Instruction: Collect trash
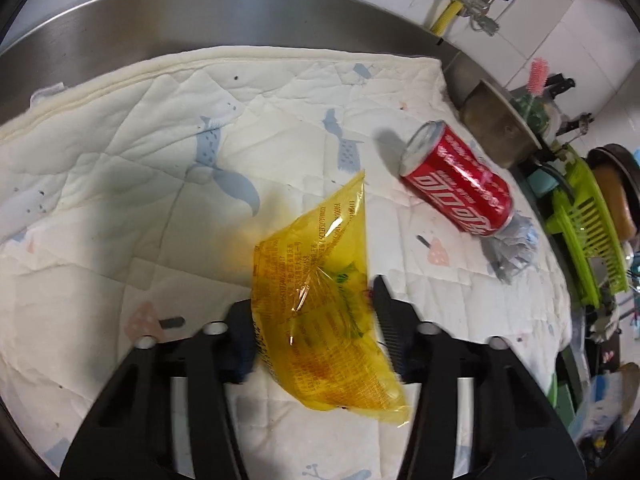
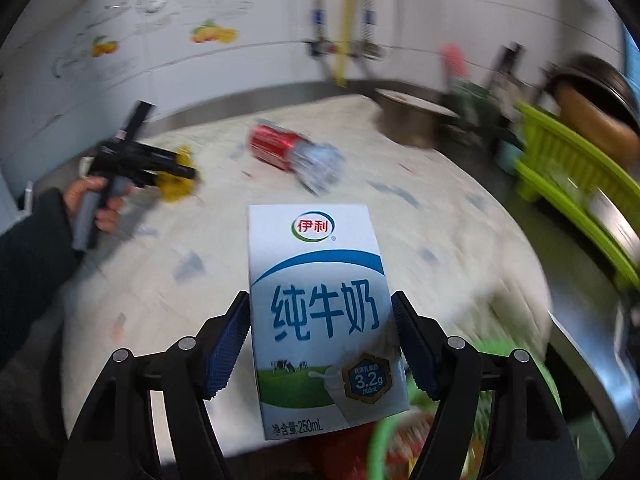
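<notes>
A crinkled yellow plastic wrapper (image 1: 320, 280) lies on the quilted cloth (image 1: 120, 168), and my left gripper (image 1: 310, 292) is shut on it, one pad against each side. The right wrist view shows that gripper (image 2: 188, 172), held by a hand (image 2: 96, 200), with the yellow wrapper (image 2: 176, 188) at its tips. My right gripper (image 2: 320, 294) is shut on an upright white and blue milk carton (image 2: 320, 312), held above the cloth. A red cola can (image 1: 460, 184) (image 2: 276, 146) lies on its side, with a crumpled grey paper wad (image 1: 512, 248) (image 2: 320, 164) touching its end.
A green basket rim (image 2: 380, 440) with red items inside shows below the carton. A lime dish rack (image 1: 580, 232) (image 2: 568, 184) and a metal pot (image 1: 496, 120) (image 2: 408, 120) stand at the right. The steel counter rim (image 1: 200, 20) and tiled wall run behind the cloth.
</notes>
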Motion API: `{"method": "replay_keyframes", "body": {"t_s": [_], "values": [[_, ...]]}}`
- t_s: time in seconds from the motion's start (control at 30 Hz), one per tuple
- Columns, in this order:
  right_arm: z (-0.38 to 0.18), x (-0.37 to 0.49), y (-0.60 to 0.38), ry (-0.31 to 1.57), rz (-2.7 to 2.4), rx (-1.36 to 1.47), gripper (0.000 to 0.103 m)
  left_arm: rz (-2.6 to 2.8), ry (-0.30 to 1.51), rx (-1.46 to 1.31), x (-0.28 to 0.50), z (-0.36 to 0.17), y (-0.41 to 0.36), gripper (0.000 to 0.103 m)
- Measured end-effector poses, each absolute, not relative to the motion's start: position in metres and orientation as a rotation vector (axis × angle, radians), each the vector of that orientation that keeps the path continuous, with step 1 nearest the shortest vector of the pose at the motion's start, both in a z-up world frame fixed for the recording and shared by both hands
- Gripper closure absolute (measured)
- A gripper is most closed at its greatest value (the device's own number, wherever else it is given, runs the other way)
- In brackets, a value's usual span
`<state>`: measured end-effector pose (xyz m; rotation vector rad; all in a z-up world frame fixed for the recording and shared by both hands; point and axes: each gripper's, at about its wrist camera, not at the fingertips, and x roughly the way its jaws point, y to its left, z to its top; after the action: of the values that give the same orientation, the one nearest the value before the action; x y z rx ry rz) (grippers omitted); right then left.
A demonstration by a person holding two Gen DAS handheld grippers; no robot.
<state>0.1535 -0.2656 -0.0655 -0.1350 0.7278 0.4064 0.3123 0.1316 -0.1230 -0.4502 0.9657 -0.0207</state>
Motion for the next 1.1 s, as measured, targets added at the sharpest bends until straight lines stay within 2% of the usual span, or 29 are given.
{"method": "replay_keyframes", "body": {"t_s": [0.13,0.33,0.57,0.9,1.07,1.1], "values": [[-0.087,0.129,-0.304,0.77,0.294,-0.06,0.037,-0.013,0.951,-0.45,0.3,-0.119,0.128,0.067],[-0.118,0.104,-0.36,0.822,0.141,0.05,0.038,-0.014,0.901,-0.427,0.27,-0.094,0.121,0.071],[-0.149,0.102,-0.408,0.876,0.009,0.12,0.038,-0.071,0.824,-0.408,0.229,-0.058,0.102,0.073],[-0.187,0.111,-0.444,0.944,-0.008,0.272,0.038,-0.236,0.783,-0.346,0.194,-0.023,0.034,0.074],[-0.183,0.098,-0.452,0.903,-0.02,0.296,0.033,-0.363,0.787,-0.297,0.189,-0.013,-0.023,0.074],[-0.181,0.095,-0.454,0.894,-0.02,0.303,0.029,-0.396,0.796,-0.286,0.189,-0.013,-0.038,0.074]]}}
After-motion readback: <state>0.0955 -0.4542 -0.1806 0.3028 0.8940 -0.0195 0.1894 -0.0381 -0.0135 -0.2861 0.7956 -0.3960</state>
